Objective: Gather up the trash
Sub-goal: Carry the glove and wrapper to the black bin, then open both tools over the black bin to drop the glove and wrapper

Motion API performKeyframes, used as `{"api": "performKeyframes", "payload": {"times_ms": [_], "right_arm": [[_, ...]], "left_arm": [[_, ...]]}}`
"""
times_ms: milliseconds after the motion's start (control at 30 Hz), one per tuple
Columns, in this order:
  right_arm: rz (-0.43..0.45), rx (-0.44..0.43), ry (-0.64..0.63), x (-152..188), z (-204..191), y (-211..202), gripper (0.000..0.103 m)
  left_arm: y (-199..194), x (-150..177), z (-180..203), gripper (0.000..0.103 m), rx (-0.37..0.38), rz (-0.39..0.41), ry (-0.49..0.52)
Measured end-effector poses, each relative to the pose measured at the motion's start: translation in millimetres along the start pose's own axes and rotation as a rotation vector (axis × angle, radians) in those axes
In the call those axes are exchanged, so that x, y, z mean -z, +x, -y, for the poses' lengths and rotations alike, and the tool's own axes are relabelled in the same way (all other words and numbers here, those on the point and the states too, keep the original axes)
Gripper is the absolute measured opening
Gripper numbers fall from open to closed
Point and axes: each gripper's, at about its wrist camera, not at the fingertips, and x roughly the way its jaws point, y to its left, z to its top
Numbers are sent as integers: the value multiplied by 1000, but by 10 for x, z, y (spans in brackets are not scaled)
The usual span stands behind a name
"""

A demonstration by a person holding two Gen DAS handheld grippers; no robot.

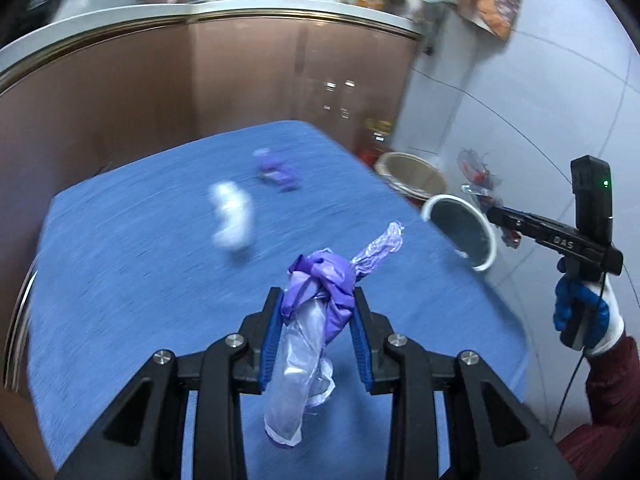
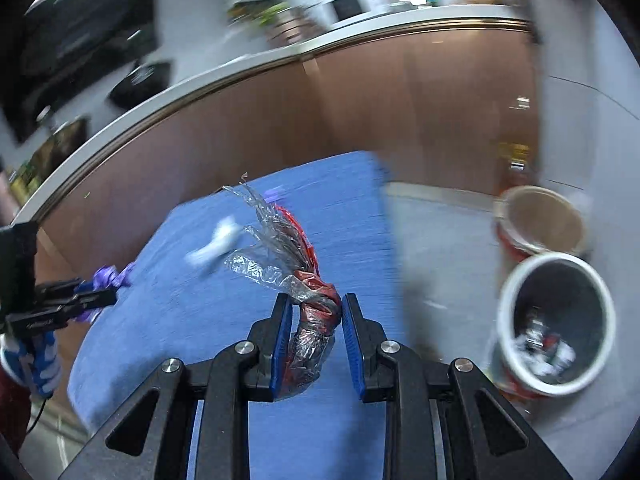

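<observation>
My left gripper [image 1: 318, 294] is shut on a knotted purple plastic bag [image 1: 320, 280] with a clear tail, held above the blue-covered table [image 1: 140, 280]. My right gripper [image 2: 312, 300] is shut on a crumpled red and clear wrapper [image 2: 316, 300]; it hangs over the table's right edge. A white-rimmed trash bin [image 2: 556, 320] stands on the floor to the right, with several scraps inside. The left wrist view shows the same bin [image 1: 464, 232] just beyond the right gripper [image 1: 496, 216]. On the table lie a white crumpled piece [image 1: 232, 220] and a purple piece [image 1: 276, 172].
A brown cabinet front [image 1: 200, 80] with a pale counter top curves behind the table. A second, beige-lined bucket [image 2: 540, 220] stands on the grey floor behind the bin. A gloved hand [image 1: 584, 312] in a dark red sleeve holds the right gripper.
</observation>
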Motion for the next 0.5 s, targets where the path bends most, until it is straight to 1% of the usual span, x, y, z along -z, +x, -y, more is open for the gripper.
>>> {"api": "performKeyframes", "payload": {"times_ms": [133,167,267,367,500], "right_arm": [[32,122,85,13,610,-173,24],[40,165,112,26,801,-203,24],[45,236,173,82,1191,-252,24],[33,309,220,134,1552,-229,24],[3,394,280,176,2018,-115,24]], "left_arm": [[455,-446,648,30,67,-37,94],[561,-545,795,30,83,-45,113],[968,-873,1315,30,133,-73,178],[1376,-1117,1784,30,172,-99,229],[1964,-1381,2317,31,231,-151,252]]}}
